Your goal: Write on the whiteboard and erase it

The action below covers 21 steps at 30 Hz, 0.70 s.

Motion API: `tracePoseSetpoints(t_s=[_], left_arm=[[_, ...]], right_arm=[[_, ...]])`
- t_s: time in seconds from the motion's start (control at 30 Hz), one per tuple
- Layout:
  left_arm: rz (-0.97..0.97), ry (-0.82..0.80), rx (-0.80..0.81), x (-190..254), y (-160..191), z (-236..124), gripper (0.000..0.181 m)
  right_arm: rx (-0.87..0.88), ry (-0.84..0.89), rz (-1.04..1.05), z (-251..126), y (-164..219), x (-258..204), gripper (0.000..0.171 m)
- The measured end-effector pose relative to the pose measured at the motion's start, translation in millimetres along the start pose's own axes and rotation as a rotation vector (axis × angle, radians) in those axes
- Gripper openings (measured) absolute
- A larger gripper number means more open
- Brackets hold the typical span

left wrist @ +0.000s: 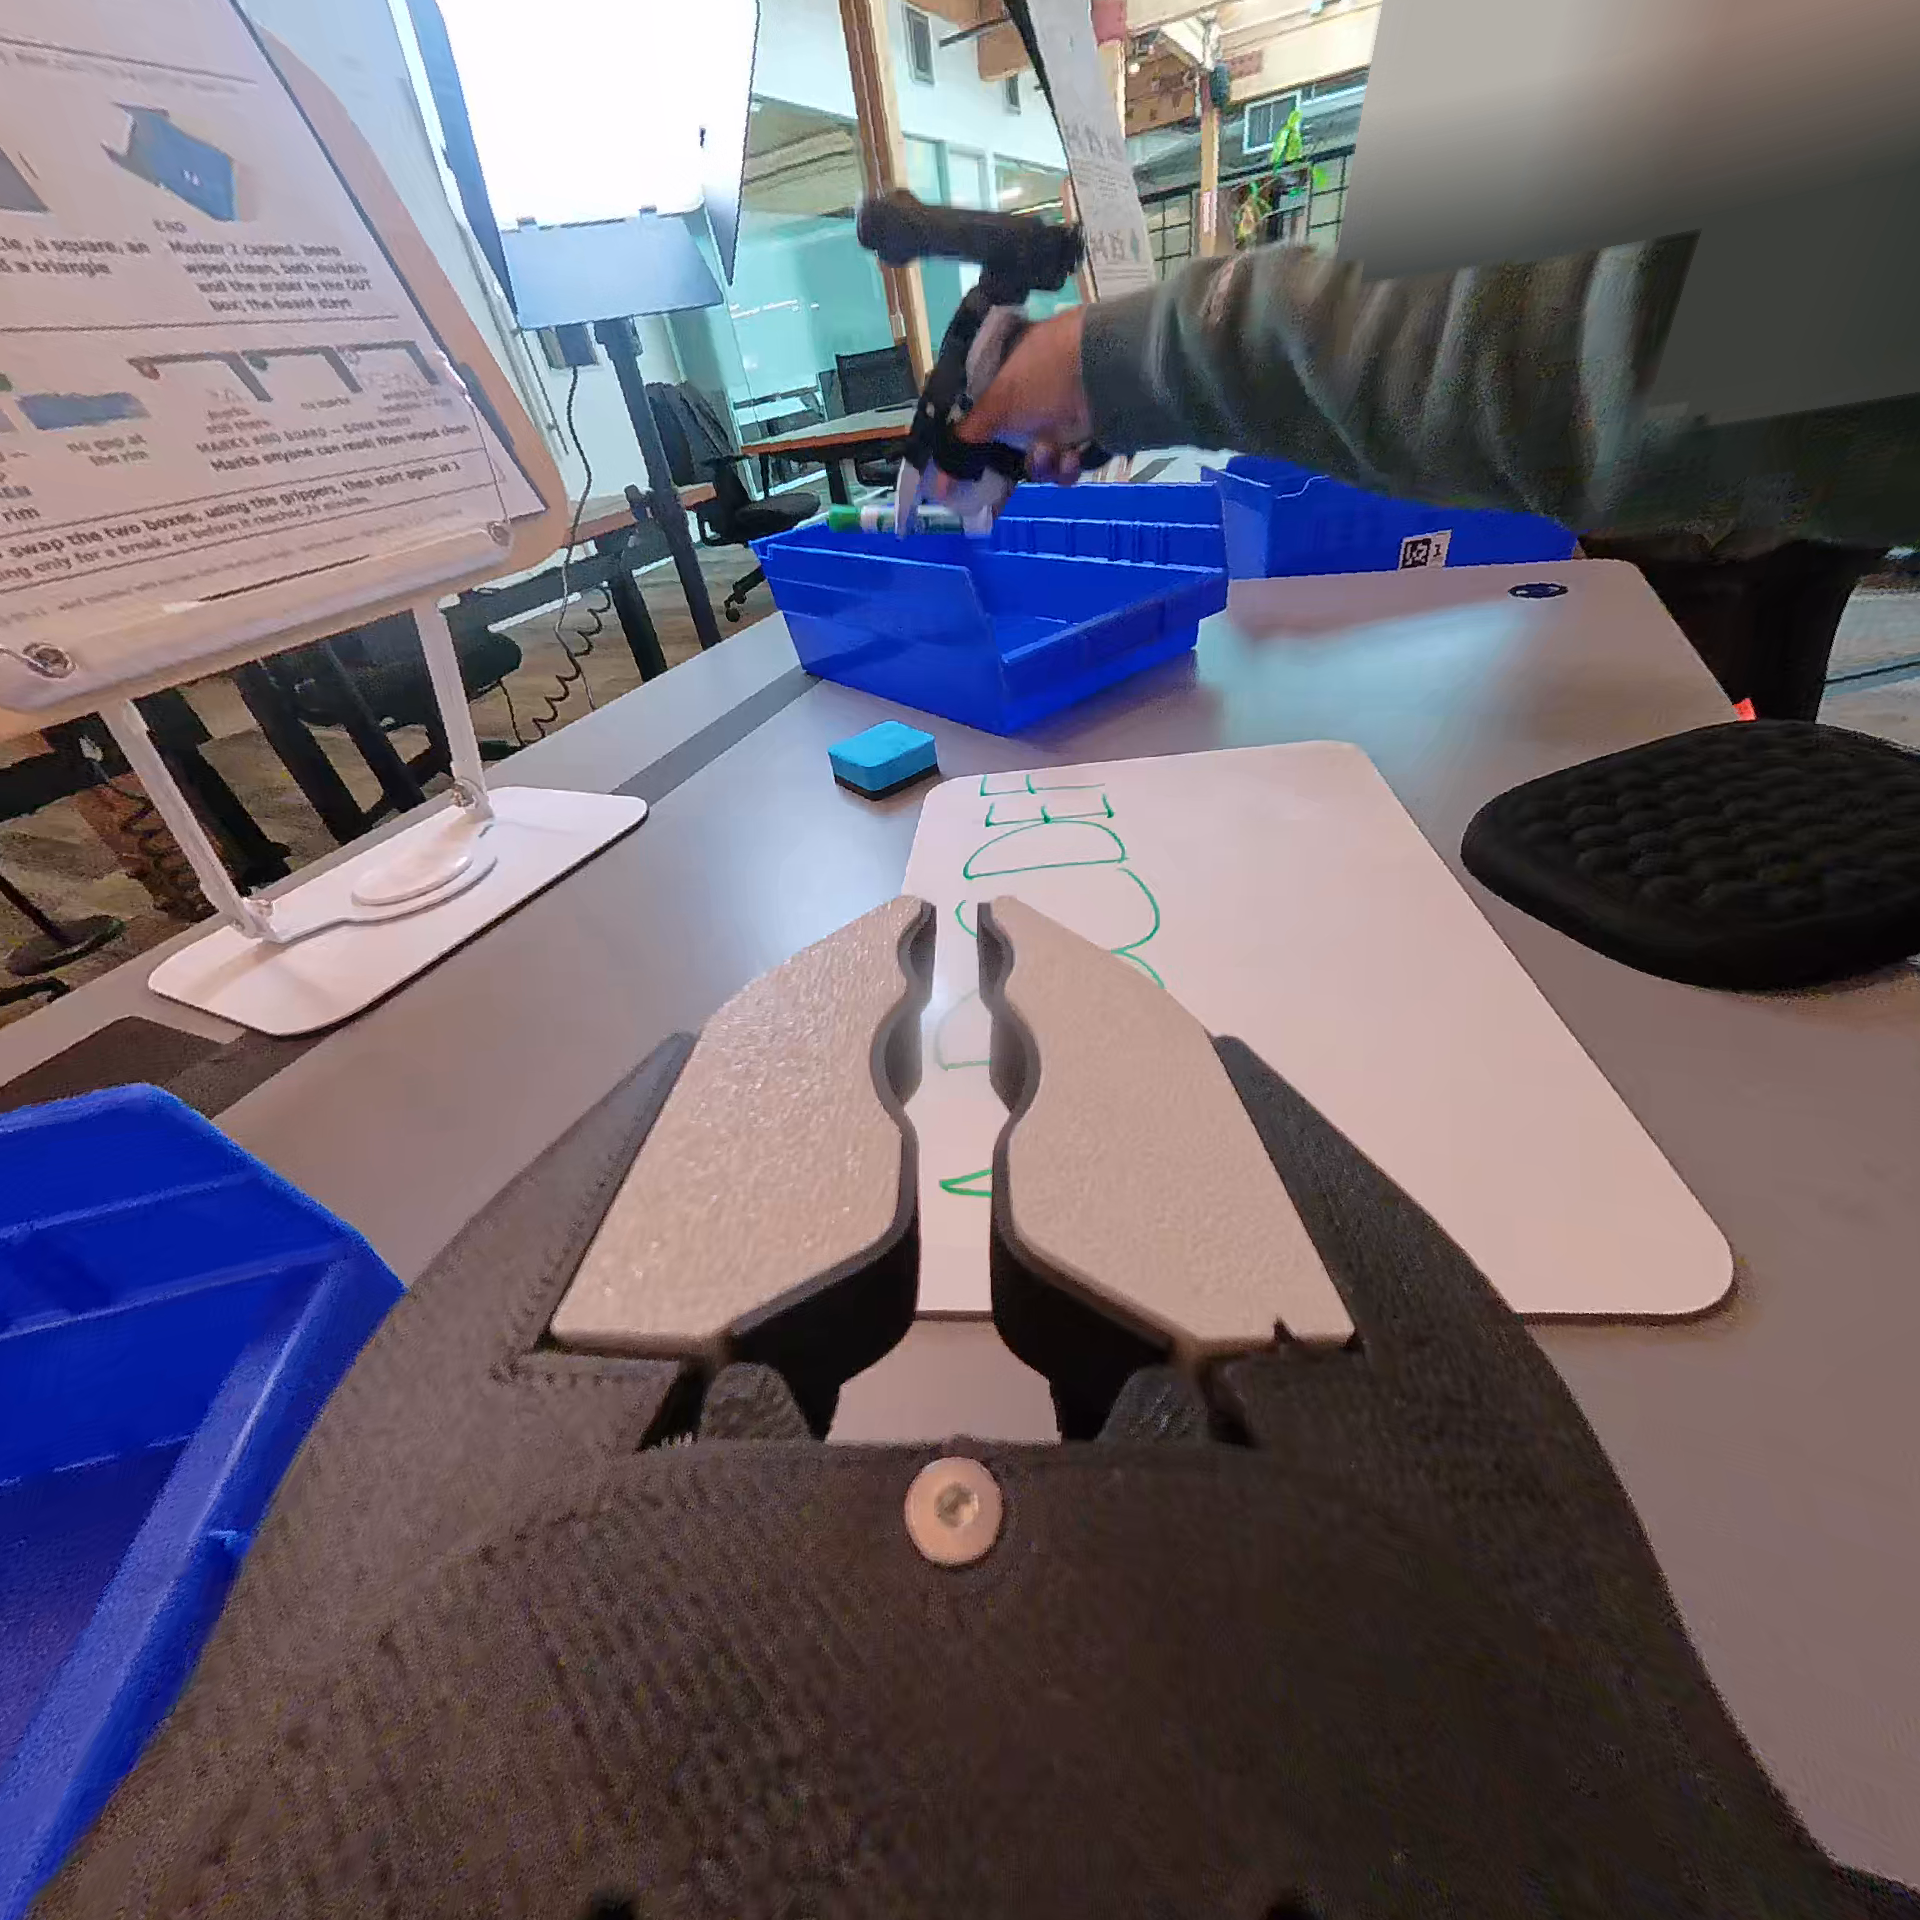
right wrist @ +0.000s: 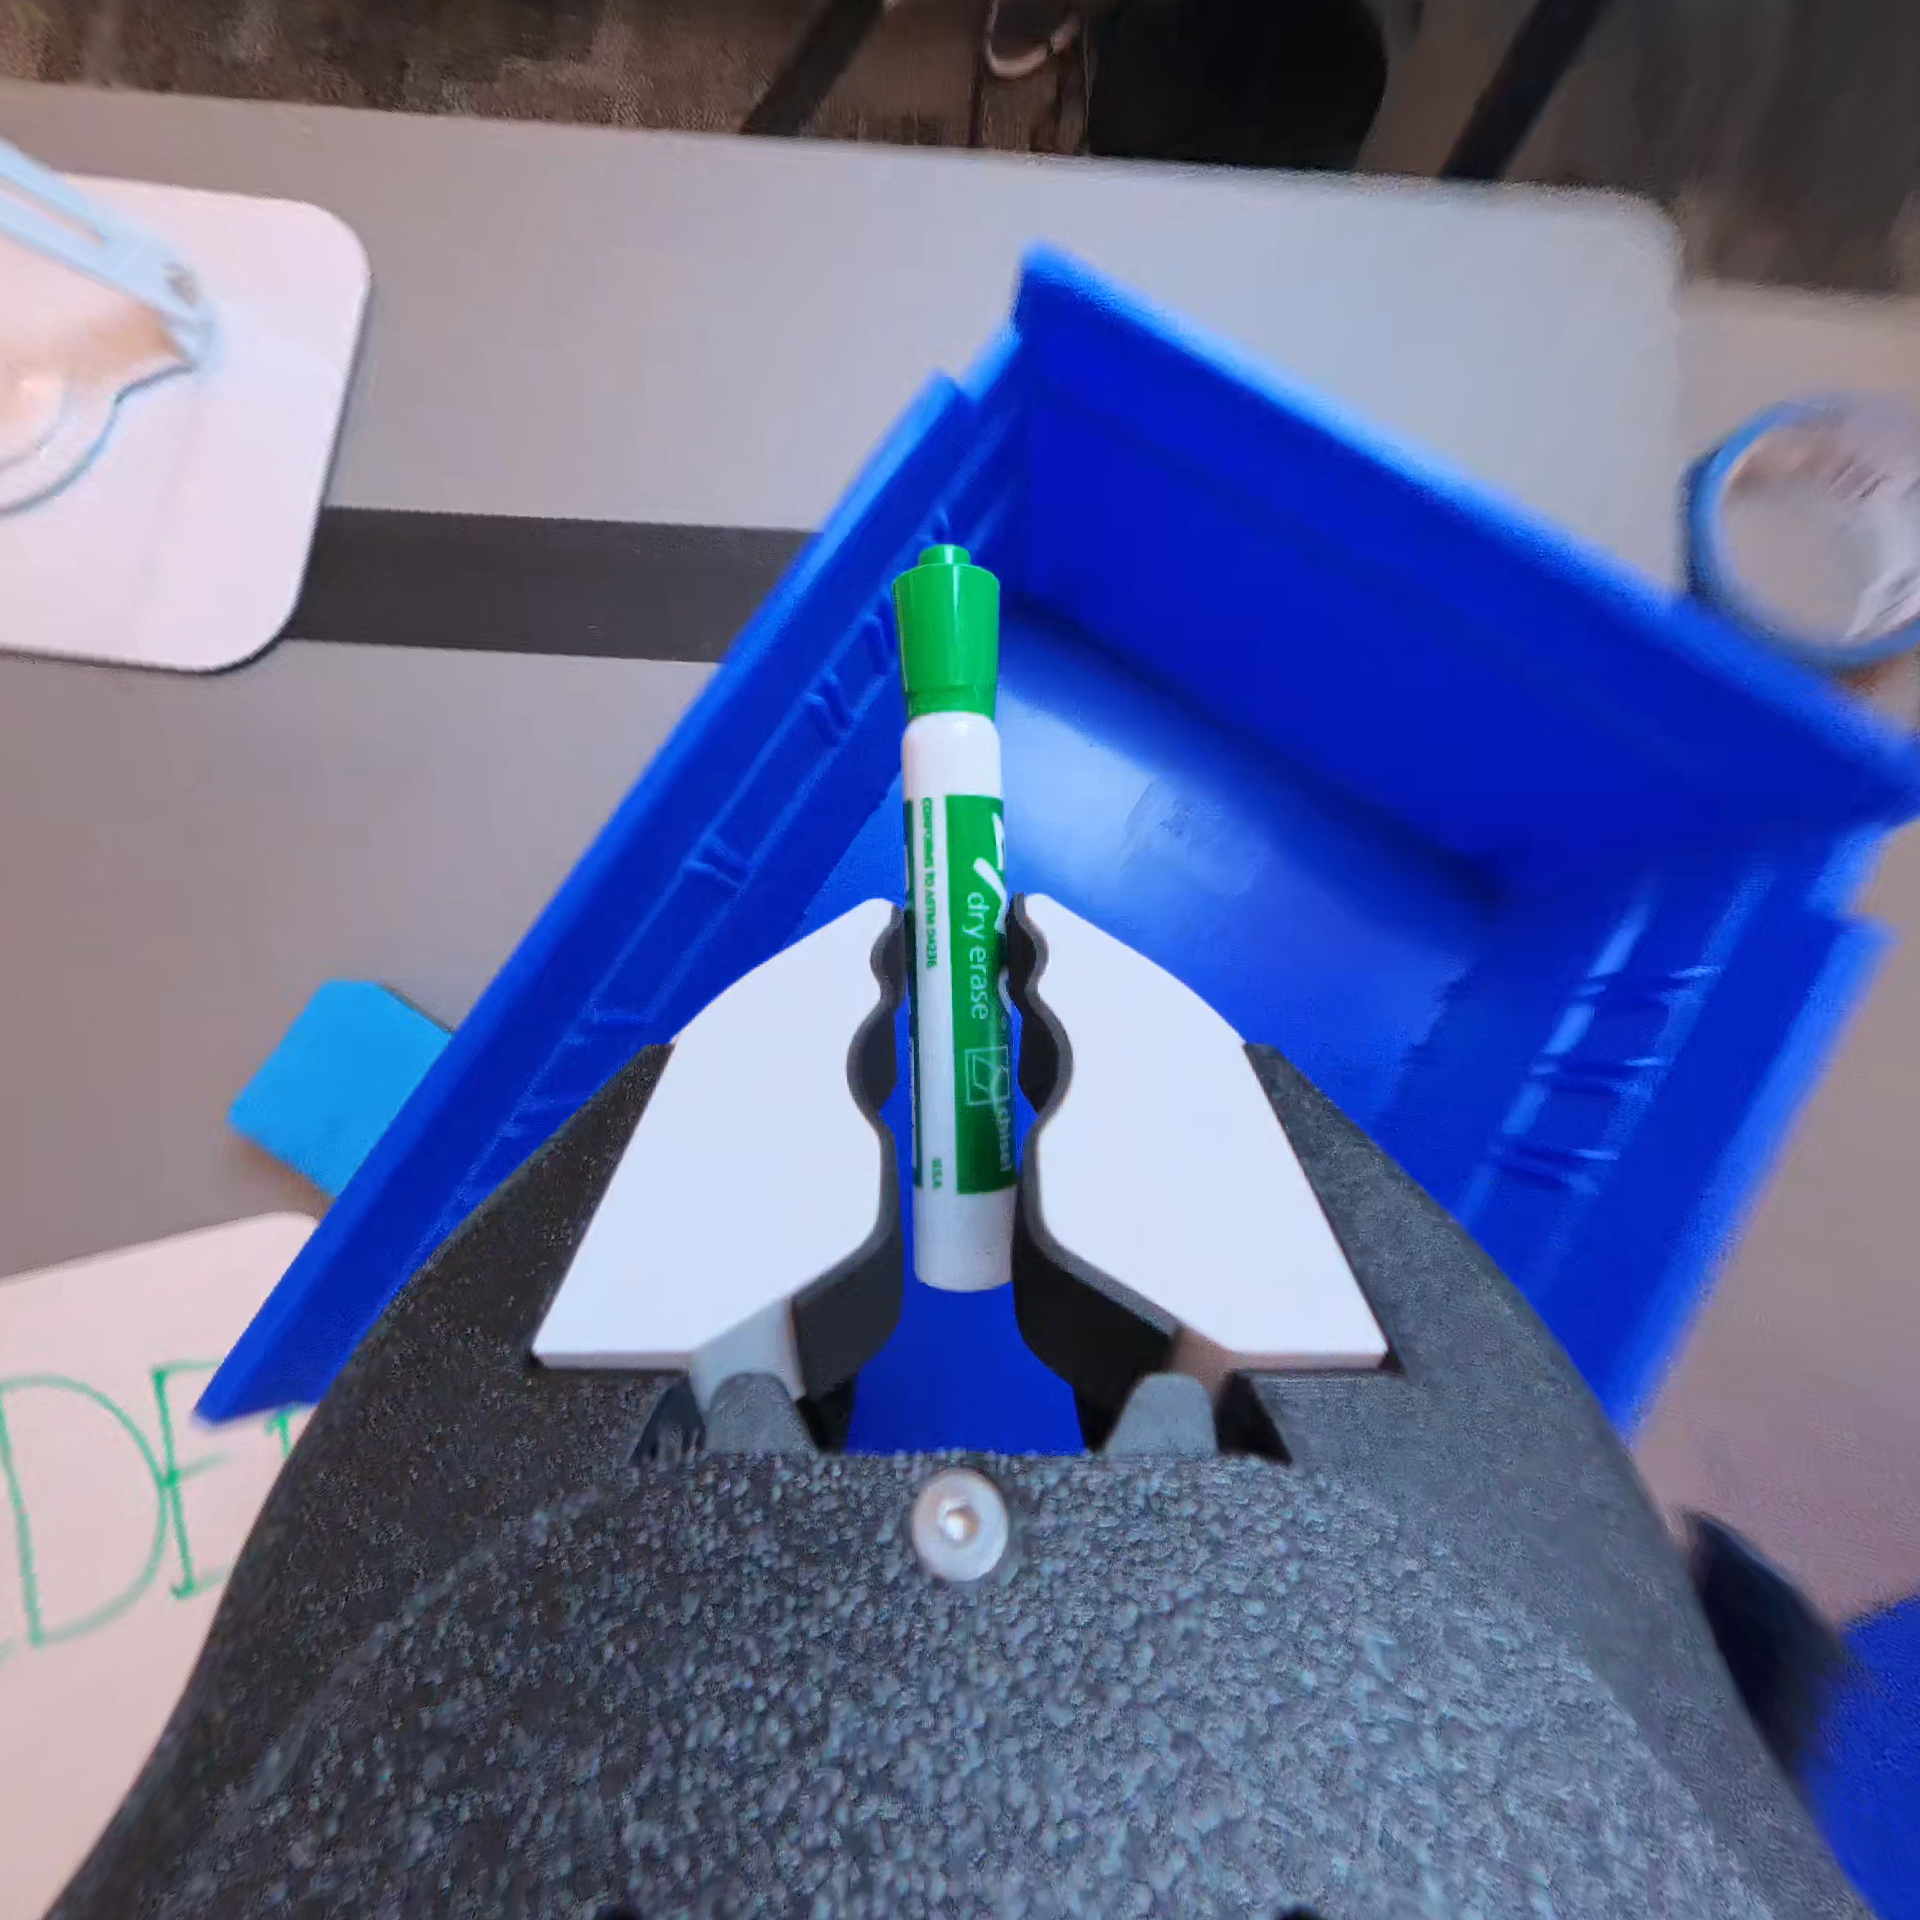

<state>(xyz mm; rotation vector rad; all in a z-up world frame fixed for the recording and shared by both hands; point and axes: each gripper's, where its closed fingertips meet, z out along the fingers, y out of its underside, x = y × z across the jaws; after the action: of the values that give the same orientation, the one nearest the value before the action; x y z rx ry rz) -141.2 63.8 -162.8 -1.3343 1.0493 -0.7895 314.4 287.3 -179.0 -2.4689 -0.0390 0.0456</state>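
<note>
The right gripper (right wrist: pixel 958 914) holds a green dry-erase marker (right wrist: pixel 954 935) lengthwise between its two fingers, clamped on the white barrel, with the green cap pointing away from the camera. It hangs above a blue bin (right wrist: pixel 1351 790) that sits on the grey table (right wrist: pixel 520 343), and the part of the bin floor in view is bare. In the left wrist view the same gripper (left wrist: pixel 940 520) appears farther off, gripped by a person's hand (left wrist: pixel 1023 395) in a grey-green sleeve (left wrist: pixel 1351 353), with the marker (left wrist: pixel 894 516) lying level just over the rim of the blue bin (left wrist: pixel 987 623). The left gripper (left wrist: pixel 956 914) hovers over the near end of the whiteboard (left wrist: pixel 1299 987); its jaws stand narrow, only a thin gap between them, and they hold nothing. The whiteboard lies flat on the table (left wrist: pixel 1455 665) and carries a column of green letters (left wrist: pixel 1049 842) running away from the camera. A blue eraser (left wrist: pixel 883 756) with a dark underside rests on the table just beside the far left corner of the board, between the board and the bin. To the right lies a black textured pad (left wrist: pixel 1714 842). To the left stands a white stand (left wrist: pixel 405 894) carrying an instruction sheet (left wrist: pixel 229 343), and another blue bin (left wrist: pixel 135 1351) fills the near left corner. A third blue bin (left wrist: pixel 1382 520) sits behind the sleeve.
</note>
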Motion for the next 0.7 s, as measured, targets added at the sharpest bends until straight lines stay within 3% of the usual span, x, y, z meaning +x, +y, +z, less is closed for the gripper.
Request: tracePoseSetpoints(t_s=[0.17,0.33,0.53,0.7], left_arm=[[-0.097,0.000,0.008,-8.6,4.0,-1.8,0.007],[-0.098,-0.043,0.011,-18.3,3.8,-5.9,0.005],[-0.041,-0.226,-0.039,-68.9,-9.0,-29.5,0.011],[-0.091,-0.480,-0.229,-160.5,-29.1,-82.9,0.017]], right_arm=[[-0.104,0.001,0.148,57.8,41.8,8.1,0.018],[-0.100,-0.069,0.132,67.1,52.0,1.8,0.027],[0.230,-0.117,-0.203,-2.7,5.2,-41.1,0.049],[0.445,-0.228,-0.444,-73.5,19.1,-116.8,0.053]])
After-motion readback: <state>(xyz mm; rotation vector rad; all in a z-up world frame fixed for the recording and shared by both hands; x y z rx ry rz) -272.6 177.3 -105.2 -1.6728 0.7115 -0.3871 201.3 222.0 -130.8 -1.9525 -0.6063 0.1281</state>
